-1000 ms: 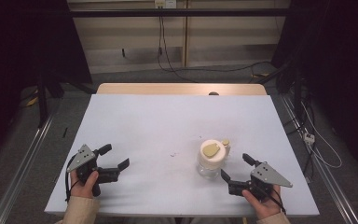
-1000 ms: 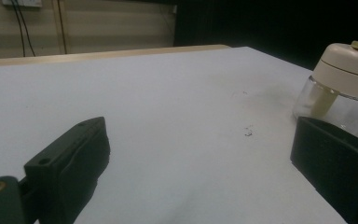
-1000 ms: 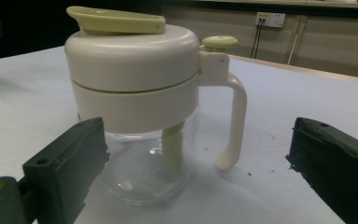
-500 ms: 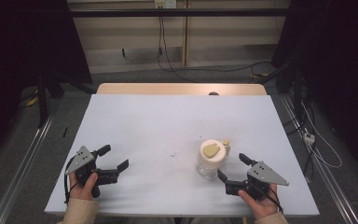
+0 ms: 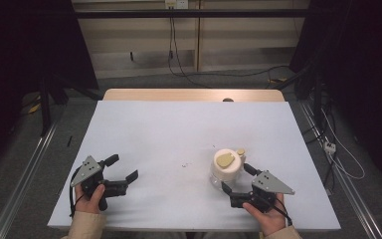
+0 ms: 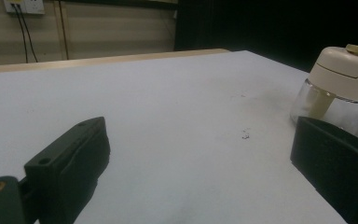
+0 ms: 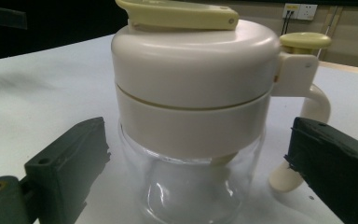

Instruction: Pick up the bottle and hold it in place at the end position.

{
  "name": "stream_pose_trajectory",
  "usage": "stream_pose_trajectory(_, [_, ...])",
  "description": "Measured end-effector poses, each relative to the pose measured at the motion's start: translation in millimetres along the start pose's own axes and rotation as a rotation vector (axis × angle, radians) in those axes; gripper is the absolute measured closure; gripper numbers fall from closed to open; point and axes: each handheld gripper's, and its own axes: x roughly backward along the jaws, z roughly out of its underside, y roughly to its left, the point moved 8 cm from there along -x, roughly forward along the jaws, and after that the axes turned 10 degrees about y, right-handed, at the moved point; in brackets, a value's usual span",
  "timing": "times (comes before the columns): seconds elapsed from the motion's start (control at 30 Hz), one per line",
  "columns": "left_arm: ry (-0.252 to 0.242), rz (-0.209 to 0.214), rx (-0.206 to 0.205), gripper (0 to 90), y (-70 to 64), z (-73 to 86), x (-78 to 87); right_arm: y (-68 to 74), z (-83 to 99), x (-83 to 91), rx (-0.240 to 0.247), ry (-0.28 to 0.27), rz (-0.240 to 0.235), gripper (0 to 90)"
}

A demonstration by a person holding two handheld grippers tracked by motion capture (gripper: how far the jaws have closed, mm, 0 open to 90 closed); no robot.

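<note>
A white table (image 5: 179,134) with a wooden far edge stands on grey floor (image 5: 35,149), cables (image 5: 179,50) trailing along the pale back wall (image 5: 139,40) and darkness either side. The jar (image 5: 226,168), clear glass under a cream lid, stands right of centre near the front. The right gripper (image 5: 236,178) sits just before it, jaws spread either side, not touching. The left gripper (image 5: 123,167) is well apart, jaws also spread, holding nothing.
</note>
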Motion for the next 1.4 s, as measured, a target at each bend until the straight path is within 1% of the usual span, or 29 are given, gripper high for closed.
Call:
stream_pose_trajectory(0.17, [-0.003, -0.003, 0.002, 4.0, 0.8, 0.7, 2.0, 2.1, -2.4, -8.5, -0.011, 0.005, -0.008, 4.5])
stream_pose_trajectory(0.33, [-0.005, -0.009, 0.002, 4.0, 0.9, 1.5, 5.2, 4.1, -4.1, -13.0, -0.022, 0.008, -0.013, 3.9])
stream_pose_trajectory(0.37, [-0.014, -0.009, 0.017, 4.0, 1.5, 1.6, 6.1, 3.9, -4.4, -13.4, -0.031, 0.004, -0.016, 3.7])
stream_pose_trajectory(0.4, [-0.014, -0.009, 0.017, 3.8, 1.5, 1.6, 6.1, 3.8, -4.7, -13.8, -0.060, -0.002, -0.025, 2.5])
stream_pose_trajectory(0.43, [-0.023, 0.016, 0.038, 3.6, -0.4, 1.7, 5.6, 3.6, -4.5, -15.3, -0.095, -0.003, -0.037, 1.1])
stream_pose_trajectory(0.47, [-0.009, 0.006, 0.016, 4.2, -0.2, 3.0, 4.9, 3.8, -4.6, -15.9, -0.099, 0.004, -0.031, 3.3])
stream_pose_trajectory(0.5, [-0.009, 0.006, 0.016, 4.1, -0.2, 3.0, 4.9, 1.8, -5.3, -15.9, -0.070, 0.004, -0.011, 6.4])
stream_pose_trajectory(0.53, [-0.002, -0.007, 0.013, 3.9, 0.8, 4.6, 4.6, 0.3, -6.7, -16.5, -0.069, -0.002, -0.010, 5.3])
stream_pose_trajectory(0.57, [-0.005, 0.000, 0.025, 3.9, 1.1, 4.9, 4.7, -0.7, -7.0, -18.3, -0.085, 0.001, -0.019, 4.2])
stream_pose_trajectory(0.6, [-0.012, -0.003, 0.024, 4.1, 1.6, 2.9, 6.6, -1.4, -6.2, -20.5, -0.089, 0.010, -0.021, 3.0])
stream_pose_trajectory(0.63, [-0.016, -0.010, 0.014, 4.1, 2.3, 1.2, 8.2, -1.1, -5.8, -22.8, -0.085, 0.017, -0.024, 4.0])
stream_pose_trajectory(0.67, [-0.029, -0.014, 0.016, 4.0, 3.2, -1.4, 10.9, 0.2, -6.1, -24.2, -0.081, 0.023, -0.030, 4.3])
stream_pose_trajectory(0.7, [-0.035, -0.017, 0.018, 3.9, 3.7, -1.8, 12.2, 1.2, -7.1, -26.3, -0.062, 0.026, -0.022, 3.2])
stream_pose_trajectory(0.73, [-0.032, -0.023, 0.017, 3.9, 4.2, 0.1, 13.9, 1.7, -7.6, -27.4, -0.056, 0.026, -0.017, 3.0])
stream_pose_trajectory(0.77, [-0.032, -0.023, 0.017, 3.9, 4.2, 0.1, 13.9, 1.7, -7.6, -27.4, -0.056, 0.026, -0.017, 3.0])
stream_pose_trajectory(0.8, [-0.029, -0.026, 0.025, 3.9, 4.3, 1.7, 13.9, 1.9, -8.7, -29.3, -0.072, 0.024, -0.013, 2.9])
stream_pose_trajectory(0.83, [-0.023, -0.028, 0.025, 3.9, 4.6, 2.6, 13.8, 1.7, -9.5, -29.4, -0.074, 0.021, -0.013, 3.4])
stream_pose_trajectory(0.87, [-0.024, -0.027, 0.023, 3.9, 4.3, 2.5, 13.2, 1.3, -9.8, -29.9, -0.067, 0.022, -0.011, 3.8])
stream_pose_trajectory(0.9, [-0.023, -0.024, 0.011, 3.9, 2.9, 1.7, 11.8, 1.5, -10.2, -31.0, -0.069, 0.021, -0.009, 3.8])
stream_pose_trajectory(1.0, [-0.019, -0.014, 0.005, 4.0, 1.1, 1.6, 8.8, 1.6, -9.9, -35.0, -0.059, 0.036, 0.000, 3.1])
stream_pose_trajectory(1.1, [-0.010, -0.006, 0.003, 4.0, 0.5, 2.8, 6.8, 2.3, -10.8, -37.5, -0.057, 0.039, 0.007, 2.6])
stream_pose_trajectory(1.33, [-0.016, -0.006, 0.003, 4.0, 0.3, 1.2, 5.7, 1.9, -13.6, -40.6, -0.072, 0.025, 0.021, 3.6])
stream_pose_trajectory(1.4, [-0.014, -0.006, 0.003, 4.0, 0.2, 1.3, 5.5, 1.9, -14.2, -40.6, -0.079, 0.018, 0.017, 4.1])
